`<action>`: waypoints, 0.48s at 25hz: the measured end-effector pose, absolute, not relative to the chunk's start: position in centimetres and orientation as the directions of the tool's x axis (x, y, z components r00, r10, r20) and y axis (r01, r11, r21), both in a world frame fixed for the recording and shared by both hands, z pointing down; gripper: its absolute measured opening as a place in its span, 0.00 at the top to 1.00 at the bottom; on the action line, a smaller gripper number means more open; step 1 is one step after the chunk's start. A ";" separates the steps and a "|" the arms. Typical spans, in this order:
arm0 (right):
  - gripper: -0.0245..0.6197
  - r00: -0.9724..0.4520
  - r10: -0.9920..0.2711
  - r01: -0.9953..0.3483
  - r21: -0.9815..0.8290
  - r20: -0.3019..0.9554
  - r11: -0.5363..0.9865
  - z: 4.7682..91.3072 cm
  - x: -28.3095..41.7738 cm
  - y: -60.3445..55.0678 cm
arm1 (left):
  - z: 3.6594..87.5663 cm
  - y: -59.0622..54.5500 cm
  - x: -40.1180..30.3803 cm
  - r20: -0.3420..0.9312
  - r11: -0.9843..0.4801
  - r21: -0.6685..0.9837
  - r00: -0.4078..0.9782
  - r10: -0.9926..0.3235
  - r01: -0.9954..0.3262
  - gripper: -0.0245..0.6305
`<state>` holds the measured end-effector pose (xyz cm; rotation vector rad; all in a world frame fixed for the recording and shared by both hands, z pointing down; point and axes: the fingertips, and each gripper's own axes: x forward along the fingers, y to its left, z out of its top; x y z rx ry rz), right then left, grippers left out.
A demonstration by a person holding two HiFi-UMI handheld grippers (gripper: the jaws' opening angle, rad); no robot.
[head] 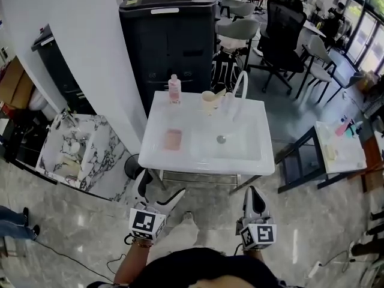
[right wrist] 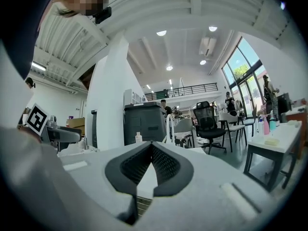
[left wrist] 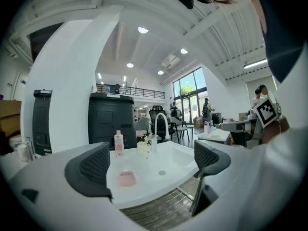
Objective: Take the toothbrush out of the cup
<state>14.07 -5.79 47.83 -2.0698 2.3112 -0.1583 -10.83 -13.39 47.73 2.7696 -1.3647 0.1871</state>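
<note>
Your left gripper [head: 161, 192] and right gripper [head: 254, 192] hang low in the head view, just short of the near rim of the white washbasin [head: 264, 158], touching nothing. In its own view your left gripper [left wrist: 154, 166] has its jaws spread wide with only the basin showing between them. Your right gripper [right wrist: 150, 150] has its jaws pressed together at the tips, with nothing caught between.

The toothbrush [head: 220, 91] sits in the cream cup [head: 209, 102]; you see it only as a pale stick leaning out toward the right, too small to make out further. The cup stands on the back ledge of the basin, just left of the arched white faucet [head: 240, 84]. A pink bottle [head: 174, 89] stands upright farther left on the same ledge, apart from the cup. A pink block [head: 173, 139] lies on the flat left part of the basin, and the drain [head: 221, 139] sits in the bowl. Behind the basin stands a black cabinet [head: 168, 38]. A marble-topped stand [head: 90, 161] is to the left, and a black office chair [head: 281, 29] is beyond on the right.
</note>
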 end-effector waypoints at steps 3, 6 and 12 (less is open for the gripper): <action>0.96 -0.093 -0.995 -0.991 -0.099 0.038 0.088 47.9 14.8 -8.5 | 47.8 -16.7 -10.2 0.123 -0.622 -0.024 0.615 -0.778 -0.782 0.17; 0.96 -0.081 -0.996 -0.992 -0.101 0.043 0.076 48.1 15.4 -10.3 | 47.6 -19.2 -9.6 0.113 -0.630 -0.032 0.623 -0.774 -0.776 0.17; 0.96 -0.066 -0.995 -0.993 -0.099 0.079 0.058 48.5 16.6 -12.4 | 47.4 -23.1 -7.4 0.123 -0.664 -0.053 0.655 -0.746 -0.746 0.17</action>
